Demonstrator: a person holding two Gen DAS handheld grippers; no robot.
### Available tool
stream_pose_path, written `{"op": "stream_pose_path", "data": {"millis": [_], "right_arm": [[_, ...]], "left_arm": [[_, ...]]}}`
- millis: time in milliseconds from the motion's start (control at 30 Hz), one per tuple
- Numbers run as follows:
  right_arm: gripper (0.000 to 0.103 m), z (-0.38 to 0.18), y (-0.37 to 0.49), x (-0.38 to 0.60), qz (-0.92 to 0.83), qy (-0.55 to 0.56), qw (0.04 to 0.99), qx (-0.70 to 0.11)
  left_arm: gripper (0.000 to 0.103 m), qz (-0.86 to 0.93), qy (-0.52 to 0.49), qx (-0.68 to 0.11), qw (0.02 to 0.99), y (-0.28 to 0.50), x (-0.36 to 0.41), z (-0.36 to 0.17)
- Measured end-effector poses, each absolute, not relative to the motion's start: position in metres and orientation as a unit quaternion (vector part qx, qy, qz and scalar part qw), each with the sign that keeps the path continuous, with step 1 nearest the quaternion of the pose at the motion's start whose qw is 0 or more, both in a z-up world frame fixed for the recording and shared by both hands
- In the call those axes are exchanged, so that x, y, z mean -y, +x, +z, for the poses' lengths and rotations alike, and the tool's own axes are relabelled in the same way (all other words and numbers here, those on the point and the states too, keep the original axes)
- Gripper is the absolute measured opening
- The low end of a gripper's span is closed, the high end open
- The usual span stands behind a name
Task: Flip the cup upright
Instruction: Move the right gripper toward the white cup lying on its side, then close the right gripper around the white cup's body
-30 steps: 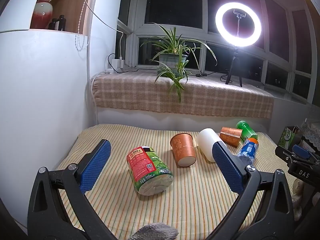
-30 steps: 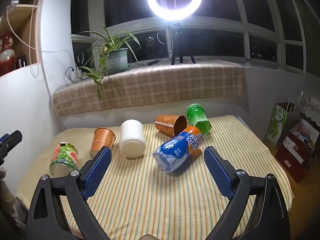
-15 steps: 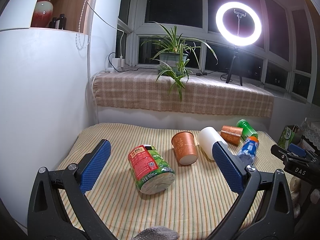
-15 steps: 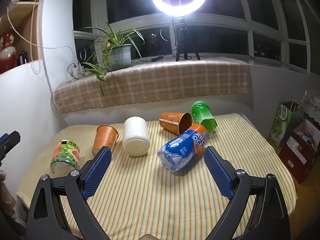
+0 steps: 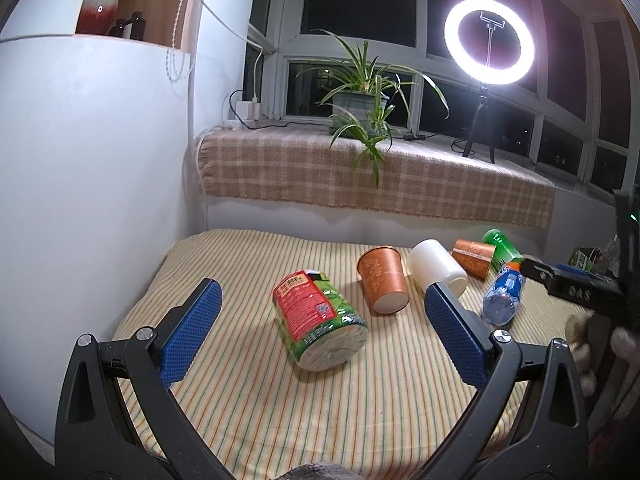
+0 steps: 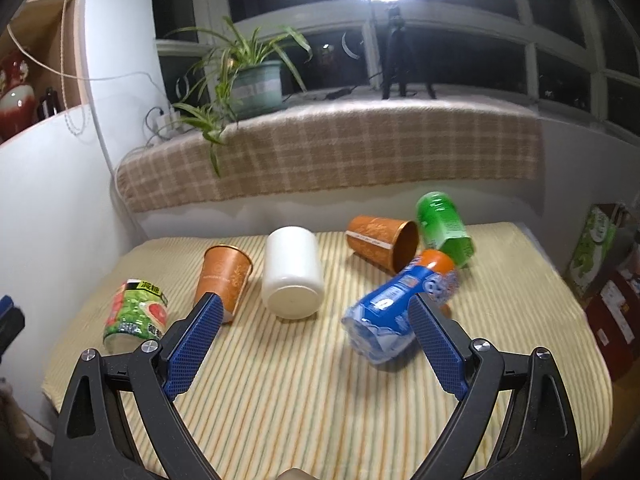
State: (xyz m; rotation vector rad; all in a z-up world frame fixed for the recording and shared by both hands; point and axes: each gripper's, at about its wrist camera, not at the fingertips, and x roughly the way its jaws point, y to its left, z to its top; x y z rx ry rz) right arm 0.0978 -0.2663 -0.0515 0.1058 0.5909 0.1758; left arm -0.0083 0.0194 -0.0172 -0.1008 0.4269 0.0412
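Several containers lie on their sides on a striped table. A white cup lies with its base toward me, also in the left wrist view. An orange paper cup lies left of it. A second orange cup lies behind. A green-red noodle cup lies between my left gripper's fingers in view. My left gripper is open and empty. My right gripper is open and empty, just short of the white cup.
A blue-labelled bottle and a green bottle lie at the right. A checked sill with a potted plant and ring light runs behind. A white wall stands left. Boxes sit right of the table.
My right gripper has moved forward and down toward the white cup and blue bottle. My left gripper has shifted slightly; the objects have not moved.
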Motion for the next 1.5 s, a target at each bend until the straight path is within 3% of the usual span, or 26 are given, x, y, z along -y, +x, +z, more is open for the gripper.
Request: {"op": "stream_pose_path", "data": {"millis": [733,1133,1333,1400,1500], "right_arm": [[0.094,-0.085,0.257,0.222,0.168,0.031,0.841,-0.514],[0.092,-0.118,0.302,0.210,0.141,0.038,0.805,-0.575],[0.084,-0.132,0.311,0.202,0.133,0.026,0.796,-0.590],[0.074,-0.135,0.313,0.198,0.134,0.018,0.794,-0.592],[0.074,-0.139,0.314,0.190,0.133,0.016,0.795,-0.592]], "left_arm": [[0.103,0.070,-0.080,-0.241,0.965,-0.026,-0.059,-0.040],[0.103,0.090,-0.095,-0.242,0.961,-0.030,-0.080,-0.045],[0.103,0.090,-0.096,-0.242,0.961,-0.030,-0.081,-0.045],[0.103,0.091,-0.097,-0.243,0.961,-0.029,-0.083,-0.046],[0.103,0.093,-0.099,-0.243,0.960,-0.028,-0.083,-0.046]]}}
